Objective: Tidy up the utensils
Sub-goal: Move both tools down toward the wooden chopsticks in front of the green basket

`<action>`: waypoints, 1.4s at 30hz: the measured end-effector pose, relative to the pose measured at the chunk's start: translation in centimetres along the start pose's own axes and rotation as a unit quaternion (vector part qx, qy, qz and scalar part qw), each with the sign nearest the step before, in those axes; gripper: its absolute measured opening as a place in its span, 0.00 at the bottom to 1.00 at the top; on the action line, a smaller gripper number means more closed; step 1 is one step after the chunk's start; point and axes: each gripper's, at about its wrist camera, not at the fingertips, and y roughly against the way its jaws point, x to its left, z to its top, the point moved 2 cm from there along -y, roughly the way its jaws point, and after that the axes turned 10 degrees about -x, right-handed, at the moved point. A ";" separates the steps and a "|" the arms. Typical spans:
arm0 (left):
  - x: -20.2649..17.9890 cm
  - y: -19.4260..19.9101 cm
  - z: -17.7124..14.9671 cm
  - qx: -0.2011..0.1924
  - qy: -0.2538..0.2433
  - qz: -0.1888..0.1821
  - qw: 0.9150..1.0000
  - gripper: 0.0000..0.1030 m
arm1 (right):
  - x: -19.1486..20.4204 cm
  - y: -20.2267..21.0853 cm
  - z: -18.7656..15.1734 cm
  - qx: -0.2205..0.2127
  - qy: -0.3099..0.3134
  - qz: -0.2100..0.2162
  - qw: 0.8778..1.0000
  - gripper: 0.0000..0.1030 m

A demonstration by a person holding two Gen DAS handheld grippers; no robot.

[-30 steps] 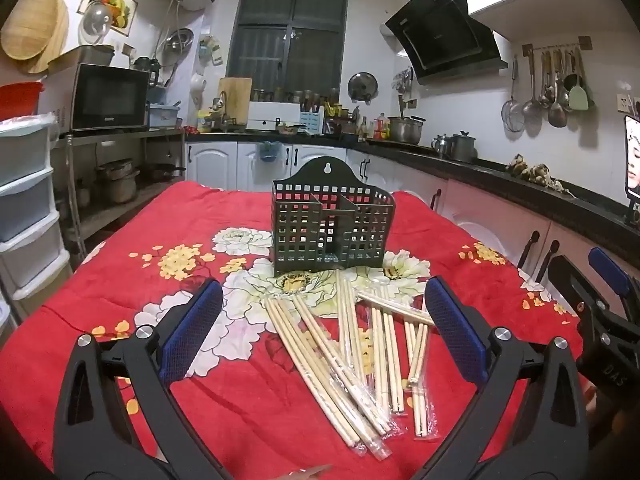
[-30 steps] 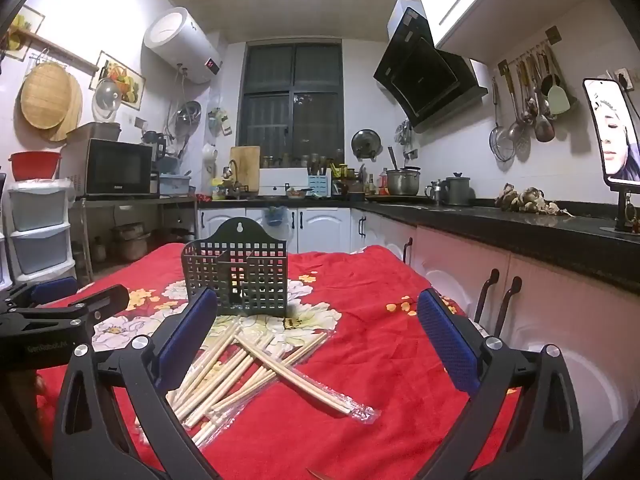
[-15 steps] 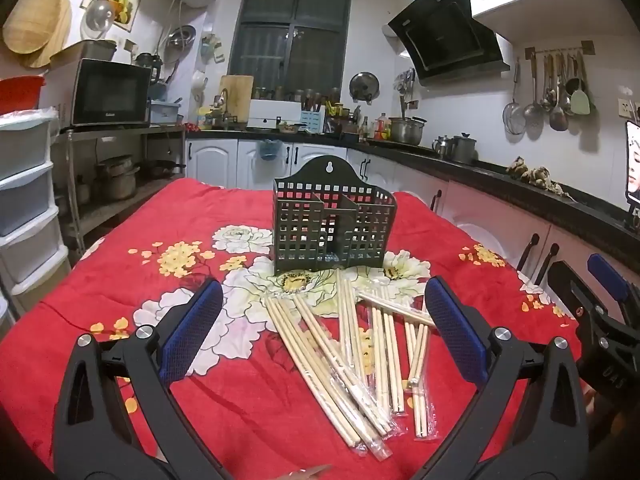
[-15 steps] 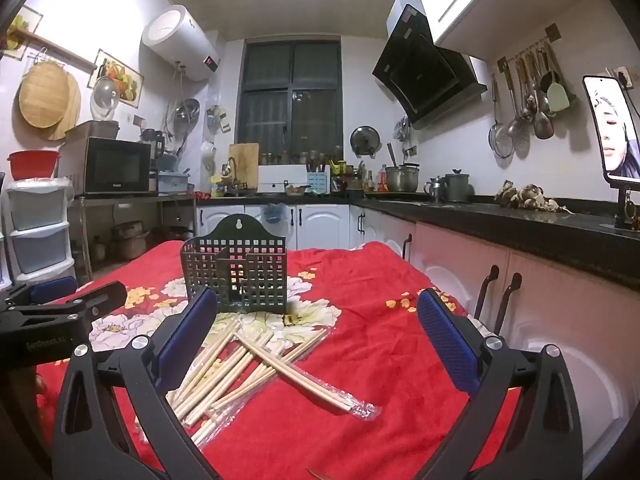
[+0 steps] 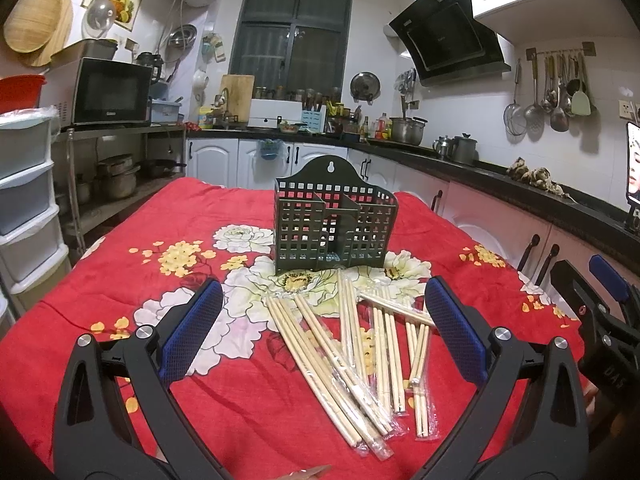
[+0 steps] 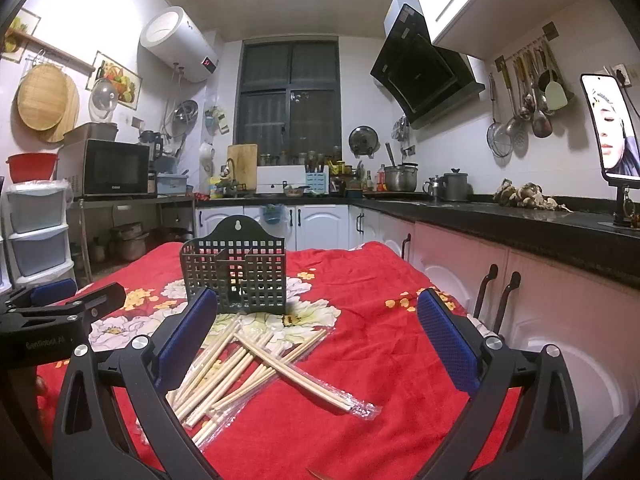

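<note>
The work surface is a table covered with a red floral cloth (image 5: pixel 120 280) in a domestic kitchen. A black countertop (image 6: pixel 520 220) runs along the back wall and the right wall. A microwave (image 5: pixel 108 92) sits on a metal rack at left, and a range hood (image 5: pixel 448 36) is mounted above the right counter. Ladles and strainers (image 6: pixel 524 100) hang on the right wall. A phone on a stand (image 6: pixel 610 136) occupies the right counter.

A dark perforated utensil holder (image 5: pixel 334 224) stands upright near the table centre, with internal dividers (the compartments appear empty). Bundles of wooden chopsticks (image 5: pixel 352 344) in clear plastic sleeves lie flat on the cloth just in front of the holder, several crossing one another.

The left gripper (image 5: pixel 324 332) is held low over the near table edge, aimed at the holder. Its blue-padded jaws stand wide apart with nothing between them; the chopsticks lie beyond, framed in the gap. The right gripper (image 6: pixel 318 336) is level beside it, offset to the right, jaws likewise spread wide and unloaded. Each gripper is visible at the edge of the other's view.
</note>
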 end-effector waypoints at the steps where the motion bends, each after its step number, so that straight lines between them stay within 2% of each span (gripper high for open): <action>1: 0.0 0.0 0.0 0.000 0.000 0.001 1.000 0.91 | 0.0 0.1 0.2 0.000 0.000 0.001 1.000 0.94; 16: 0.2 -0.1 -0.2 0.001 -0.001 0.001 1.000 0.91 | 0.0 0.2 0.1 -0.003 -0.005 0.001 1.000 0.94; 20: 1.0 -0.2 -0.4 0.007 0.005 -0.002 1.000 0.91 | 0.2 0.0 0.2 0.004 -0.006 0.013 1.000 0.94; 26: 1.6 -0.3 -0.2 0.009 0.010 -0.003 1.000 0.91 | 1.8 -0.7 0.5 0.028 0.023 0.057 0.998 0.94; 36: 4.7 -2.1 -0.1 0.062 0.013 0.025 0.998 0.91 | 4.5 -3.1 0.7 0.078 0.061 0.149 0.984 0.94; 42: 5.5 -3.2 0.4 0.079 0.002 0.031 0.996 0.91 | 5.7 -5.1 0.5 0.110 0.070 0.175 0.976 0.93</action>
